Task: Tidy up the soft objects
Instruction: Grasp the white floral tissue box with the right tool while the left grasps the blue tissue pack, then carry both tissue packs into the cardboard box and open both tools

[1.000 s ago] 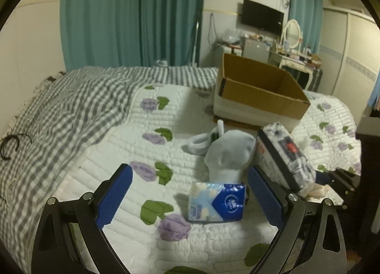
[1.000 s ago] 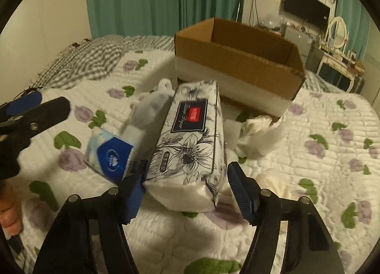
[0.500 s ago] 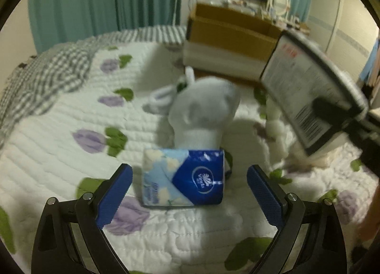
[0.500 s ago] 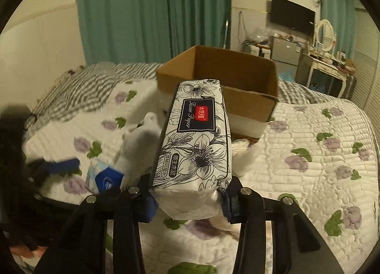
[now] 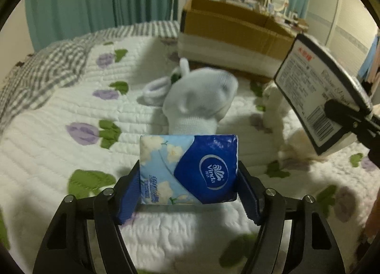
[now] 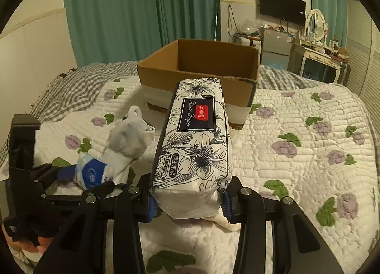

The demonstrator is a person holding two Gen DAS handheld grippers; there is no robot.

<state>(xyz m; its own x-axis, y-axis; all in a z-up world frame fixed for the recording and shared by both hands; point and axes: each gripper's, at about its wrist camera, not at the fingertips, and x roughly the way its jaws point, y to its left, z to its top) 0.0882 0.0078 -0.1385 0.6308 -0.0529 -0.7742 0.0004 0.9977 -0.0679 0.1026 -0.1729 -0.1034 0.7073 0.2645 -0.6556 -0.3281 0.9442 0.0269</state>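
My left gripper (image 5: 188,193) is shut on a small blue Vinda tissue pack (image 5: 190,168), its blue pads pressed on both ends. My right gripper (image 6: 188,199) is shut on a long black-and-white floral tissue pack (image 6: 194,138) and holds it above the bed, pointing toward the open cardboard box (image 6: 199,77). The floral pack also shows at the right of the left wrist view (image 5: 318,93). A grey-white sock (image 5: 201,98) lies on the quilt just beyond the blue pack. The left gripper with the blue pack shows at the left of the right wrist view (image 6: 92,174).
The box (image 5: 232,36) stands at the far side of the flowered quilt (image 6: 308,136). A white fluffy item (image 5: 275,108) lies to the right of the sock. A grey checked blanket (image 5: 47,65) covers the bed's left side. A dresser (image 6: 318,58) and a TV stand beyond.
My left gripper has moved forward and shut on the blue tissue pack, which was lying free between open jaws. My right gripper has lifted the floral pack off the bed toward the box.
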